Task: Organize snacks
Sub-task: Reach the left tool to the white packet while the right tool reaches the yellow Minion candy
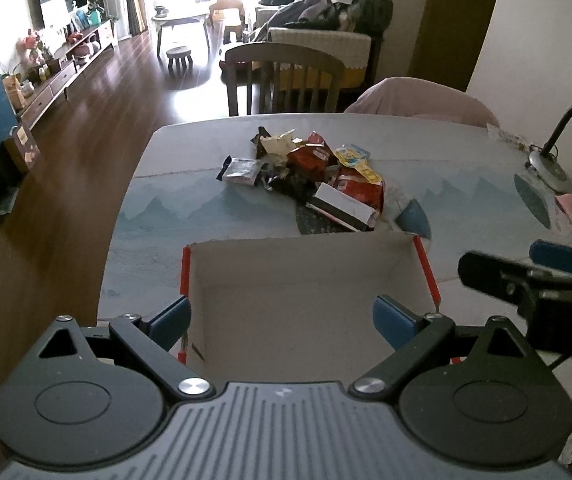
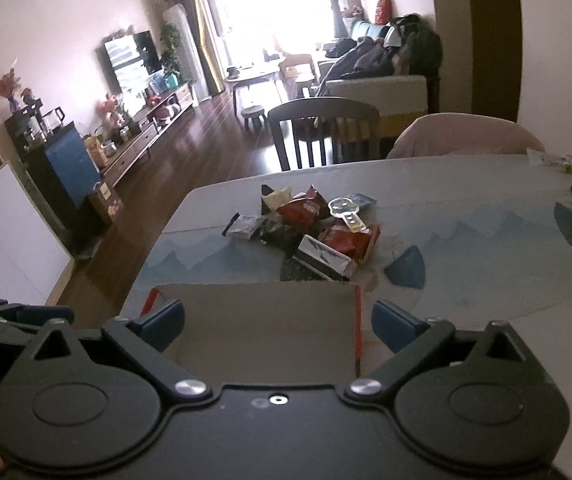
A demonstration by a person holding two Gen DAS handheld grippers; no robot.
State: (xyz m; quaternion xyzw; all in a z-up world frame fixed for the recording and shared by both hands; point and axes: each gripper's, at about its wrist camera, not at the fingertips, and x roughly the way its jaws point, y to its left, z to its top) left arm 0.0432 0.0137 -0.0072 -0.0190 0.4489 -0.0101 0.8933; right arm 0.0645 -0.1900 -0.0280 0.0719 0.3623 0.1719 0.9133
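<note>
On the desk (image 1: 158, 168), just behind the open cardboard box (image 1: 305, 300), a heap of snacks (image 1: 309, 172). Near the front of the heap, closest to the box, a white and black packet (image 1: 343, 208) leaning on a big red bag (image 1: 359, 190). Behind the red bag, a yellow packet (image 1: 351, 158) and a smaller red bag (image 1: 311, 154). Off to the far left of the heap, a grey and black packet (image 1: 240, 170). Nothing inside the box, only its bare brown floor and red strips at the corners. Over the near edge of the box, the left gripper (image 1: 282, 318), jaws wide apart and holding nothing. Just right of the box's right wall, the right gripper (image 2: 278, 326), jaws wide apart too and holding nothing. Behind the desk, past the heap, a dark wooden chair (image 1: 286, 76) and a pink covered chair (image 1: 417, 100). Far right of the box, at the desk edge, a lamp (image 1: 557, 148).
</note>
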